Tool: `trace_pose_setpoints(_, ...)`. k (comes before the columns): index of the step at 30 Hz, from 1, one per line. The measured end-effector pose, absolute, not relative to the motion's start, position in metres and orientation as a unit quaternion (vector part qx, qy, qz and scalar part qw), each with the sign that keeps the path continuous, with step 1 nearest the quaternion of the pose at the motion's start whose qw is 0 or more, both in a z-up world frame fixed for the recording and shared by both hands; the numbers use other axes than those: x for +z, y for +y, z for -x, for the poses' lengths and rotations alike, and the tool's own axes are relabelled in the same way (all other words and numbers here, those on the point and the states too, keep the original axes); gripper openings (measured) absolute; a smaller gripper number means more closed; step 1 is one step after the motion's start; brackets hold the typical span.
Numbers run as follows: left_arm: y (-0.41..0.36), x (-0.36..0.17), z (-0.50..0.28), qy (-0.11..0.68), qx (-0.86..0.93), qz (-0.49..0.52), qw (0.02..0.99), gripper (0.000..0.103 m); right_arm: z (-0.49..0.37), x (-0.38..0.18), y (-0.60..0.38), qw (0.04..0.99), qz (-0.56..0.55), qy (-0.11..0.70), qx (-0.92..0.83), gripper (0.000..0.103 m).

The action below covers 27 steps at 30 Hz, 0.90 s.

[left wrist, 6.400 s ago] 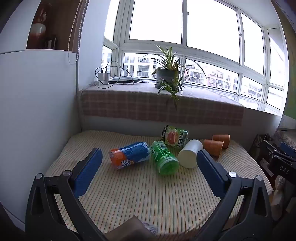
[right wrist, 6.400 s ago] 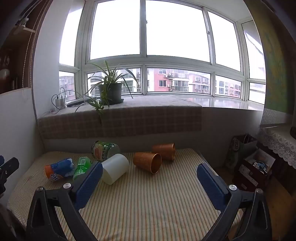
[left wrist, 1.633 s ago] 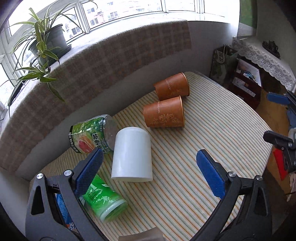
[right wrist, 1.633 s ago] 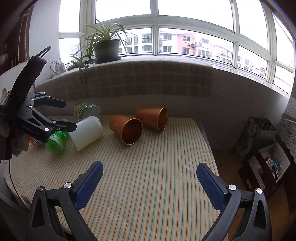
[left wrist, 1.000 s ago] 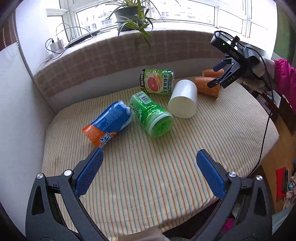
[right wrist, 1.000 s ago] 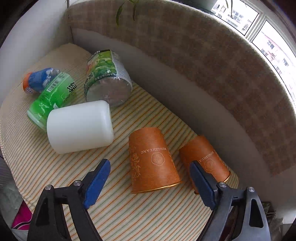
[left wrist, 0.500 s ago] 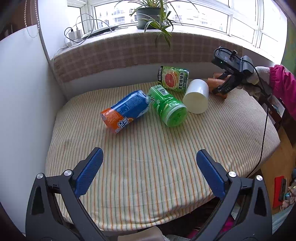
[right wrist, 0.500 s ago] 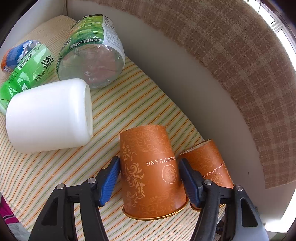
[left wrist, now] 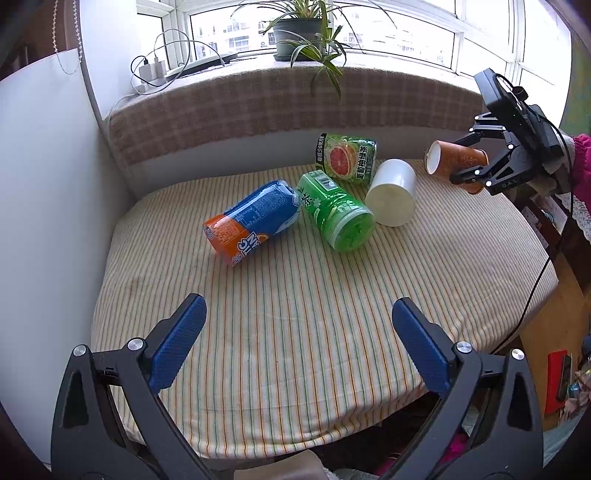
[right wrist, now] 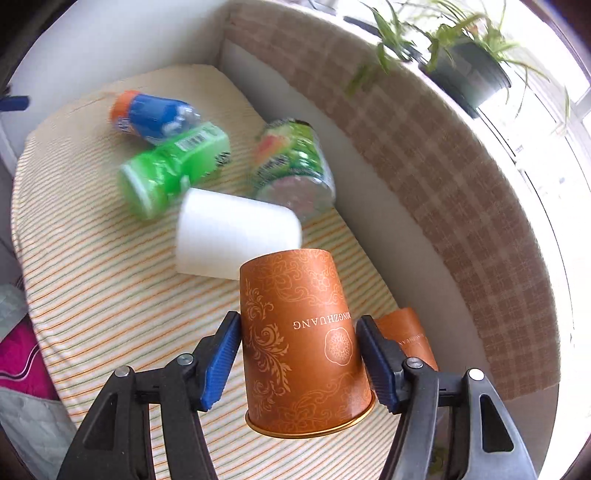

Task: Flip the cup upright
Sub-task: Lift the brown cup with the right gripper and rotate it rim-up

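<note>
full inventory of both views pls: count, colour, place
held cup: 1, orange-brown with gold pattern, clamped in the right tool, off the table
second cup: 1, same orange-brown, lying behind the held one near the wall
white cup: 1, white, on its side mid-table
green bottle: 1, green, on its side left of the white cup
grapefruit can: 1, green with a red fruit picture, on its side at the back
blue bottle: 1, blue and orange, on its side at left
table: 1, striped cloth
plant: 1, green in a dark pot, on the sill
chargers: white, with cables, sill left
left tool: open, empty, over the near table edge
right tool: shut on the held cup
</note>
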<state>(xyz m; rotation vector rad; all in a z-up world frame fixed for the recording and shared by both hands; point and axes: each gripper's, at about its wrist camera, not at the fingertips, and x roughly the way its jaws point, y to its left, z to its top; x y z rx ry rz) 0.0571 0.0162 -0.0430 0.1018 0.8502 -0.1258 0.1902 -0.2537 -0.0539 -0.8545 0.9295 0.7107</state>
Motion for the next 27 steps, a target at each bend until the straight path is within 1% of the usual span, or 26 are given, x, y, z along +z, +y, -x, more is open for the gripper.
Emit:
trace_pose_setpoints(3, 0.018, -0.044, -0.053, 0.413, -0.062, -0.048, 0.907, 0.103, -0.154, -0.052, -0.235, 0.723, 0.406, 0.406, 0.384, 0.066)
trace_pose_setpoints(7, 0.020, -0.044, -0.044, 0.411, -0.060, -0.047, 0.908, 0.103, -0.120, -0.069, -0.198, 0.677, 0.445, 0.397, 0.430, 0.066)
trace_pose_setpoints(17, 0.040, -0.043, -0.030, 0.413, -0.047, -0.039, 0.909, 0.103, -0.095, -0.112, -0.157, 0.619, 0.465, 0.419, 0.474, 0.067)
trace_pose_setpoints(18, 0.041, -0.042, -0.031, 0.413, -0.051, -0.037, 0.908, 0.103, -0.095, -0.114, -0.156, 0.616, 0.465, 0.423, 0.475, 0.068)
trace_pose_setpoints(19, 0.043, -0.042, -0.031, 0.414, -0.055, -0.036, 0.908, 0.103, -0.095, -0.117, -0.155, 0.613, 0.464, 0.428, 0.474, 0.072)
trace_pose_setpoints(20, 0.043, -0.042, -0.032, 0.414, -0.060, -0.037, 0.907, 0.103, -0.096, -0.118, -0.155, 0.613, 0.463, 0.431, 0.473, 0.079)
trace_pose_setpoints(21, 0.042, -0.042, -0.034, 0.415, -0.065, -0.040, 0.907, 0.103, -0.096, -0.117, -0.155, 0.616, 0.461, 0.433, 0.470, 0.082)
trace_pose_setpoints(22, 0.040, -0.042, -0.036, 0.417, -0.071, -0.044, 0.905, 0.103, -0.097, -0.115, -0.153, 0.621, 0.455, 0.433, 0.468, 0.084)
trace_pose_setpoints(25, 0.028, -0.043, -0.047, 0.429, -0.106, -0.065, 0.894, 0.103, -0.094, -0.096, -0.162, 0.650, 0.423, 0.424, 0.467, 0.085)
trace_pose_setpoints(27, 0.013, -0.042, -0.053, 0.431, -0.133, -0.098, 0.887, 0.103, -0.091, -0.078, -0.176, 0.685, 0.386, 0.413, 0.459, 0.088)
